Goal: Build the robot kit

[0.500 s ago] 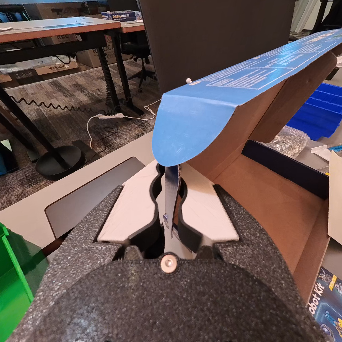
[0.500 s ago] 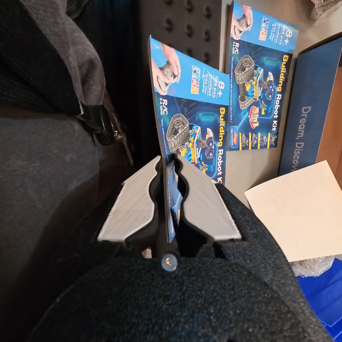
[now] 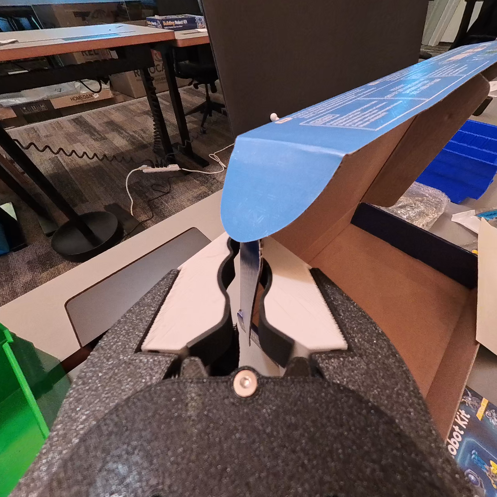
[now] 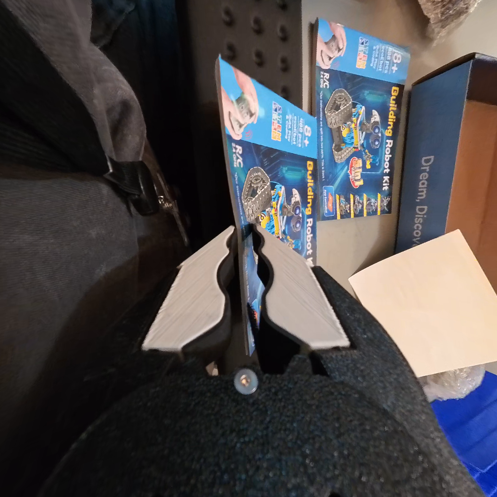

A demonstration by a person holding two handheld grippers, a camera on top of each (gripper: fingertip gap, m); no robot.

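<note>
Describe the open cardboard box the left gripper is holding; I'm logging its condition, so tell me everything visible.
The cardboard box lies open on the grey table. It is printed blue outside, plain brown inside, and its tray looks empty. The lid is raised and slants over it, ending in a rounded blue flap. The left gripper is shut on a thin blue tab below that flap. A cream sheet overlaps its right edge.

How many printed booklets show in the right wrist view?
2. One booklet stands on edge, clamped in the right gripper; the second booklet lies flat on the table beyond it. Others may be hidden.
</note>
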